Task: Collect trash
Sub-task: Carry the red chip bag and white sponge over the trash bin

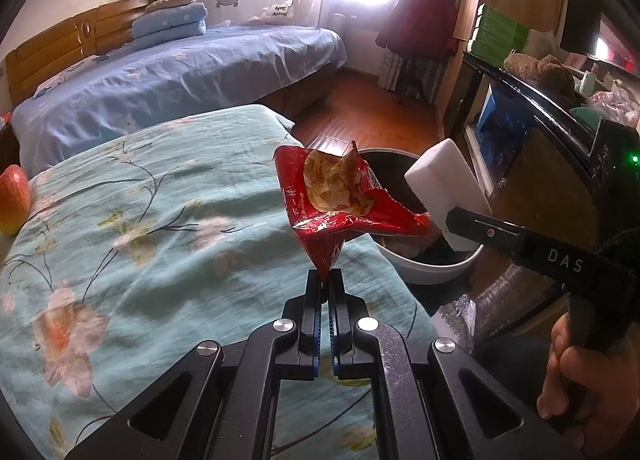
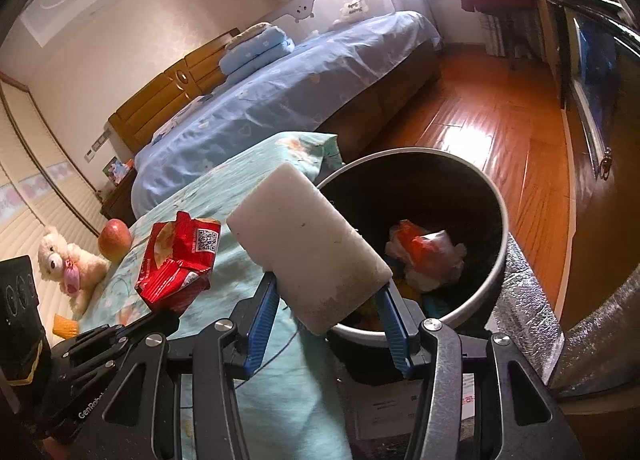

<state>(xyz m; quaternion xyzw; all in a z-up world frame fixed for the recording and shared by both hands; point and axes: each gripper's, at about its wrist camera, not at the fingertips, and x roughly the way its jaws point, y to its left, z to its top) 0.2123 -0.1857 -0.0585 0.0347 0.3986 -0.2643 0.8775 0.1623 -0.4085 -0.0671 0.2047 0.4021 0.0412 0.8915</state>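
Spreading under both tongs, the floral teal quilt covers the near bed, with a second bed in blue sheets far ahead of them. Just ahead of the right tongs stands the round dark trash bin on the wooden floor, close against the quilt's edge; crumpled wrappers lie at its bottom. Those right tongs are clamped on a white foam block, their blue pads pressing its two sides, and the block leans up over the bin's near rim. To their left, the left tongs are pinched tight on the bottom corner of a red snack bag, which stands up torn open above the quilt, beside the bin. A person's hand grips the right tool's handle. Well off to the left of both tongs, an apple rests on the quilt, and a white teddy bear sits just beyond it.
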